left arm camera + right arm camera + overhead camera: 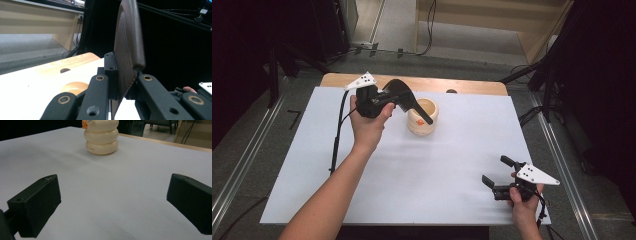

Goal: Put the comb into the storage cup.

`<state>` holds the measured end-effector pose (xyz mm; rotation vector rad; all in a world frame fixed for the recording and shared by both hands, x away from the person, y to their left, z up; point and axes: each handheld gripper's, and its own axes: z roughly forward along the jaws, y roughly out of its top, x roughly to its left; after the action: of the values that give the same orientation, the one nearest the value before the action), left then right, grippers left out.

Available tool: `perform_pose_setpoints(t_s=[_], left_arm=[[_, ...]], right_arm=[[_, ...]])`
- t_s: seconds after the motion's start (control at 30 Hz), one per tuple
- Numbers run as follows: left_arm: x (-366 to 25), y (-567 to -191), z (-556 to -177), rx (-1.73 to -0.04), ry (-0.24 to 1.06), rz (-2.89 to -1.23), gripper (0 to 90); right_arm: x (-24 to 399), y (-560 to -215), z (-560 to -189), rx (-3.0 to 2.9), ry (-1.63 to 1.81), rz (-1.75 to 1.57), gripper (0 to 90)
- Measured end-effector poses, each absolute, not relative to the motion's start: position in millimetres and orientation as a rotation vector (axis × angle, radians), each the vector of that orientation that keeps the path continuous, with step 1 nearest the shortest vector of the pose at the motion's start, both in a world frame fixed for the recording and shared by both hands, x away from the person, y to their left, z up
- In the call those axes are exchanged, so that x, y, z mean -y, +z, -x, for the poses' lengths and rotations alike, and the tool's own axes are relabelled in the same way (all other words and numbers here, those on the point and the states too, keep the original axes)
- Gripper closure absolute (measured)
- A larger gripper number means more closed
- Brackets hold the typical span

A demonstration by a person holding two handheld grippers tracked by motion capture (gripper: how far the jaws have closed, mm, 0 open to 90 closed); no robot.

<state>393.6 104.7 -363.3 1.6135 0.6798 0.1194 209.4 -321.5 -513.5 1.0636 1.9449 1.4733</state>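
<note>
Left gripper (pixel 398 101) at about 11 o'clock on the white table (pixel 452 165) — jaws clamped on a dark brown comb (pixel 128 47), which sticks out toward the cream ribbed pot (pixel 423 117). The comb's narrow handle end lies over the pot's rim in the high view. The pot sits near 12 o'clock, with an orange bit at its side. Right gripper (pixel 498 175) at 4 o'clock — jaws spread wide, nothing between them, held above the table.
</note>
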Motion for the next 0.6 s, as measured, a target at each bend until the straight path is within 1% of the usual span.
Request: perform_pose_setpoints(t_s=[0.6], left_arm=[[-110.5, -357.9, -409.0, -0.71, 0.13, -1.579, 83.9]], right_arm=[[320.7, -513.8, -209.4, -1.945, 1.469, -1.059, 0.0]])
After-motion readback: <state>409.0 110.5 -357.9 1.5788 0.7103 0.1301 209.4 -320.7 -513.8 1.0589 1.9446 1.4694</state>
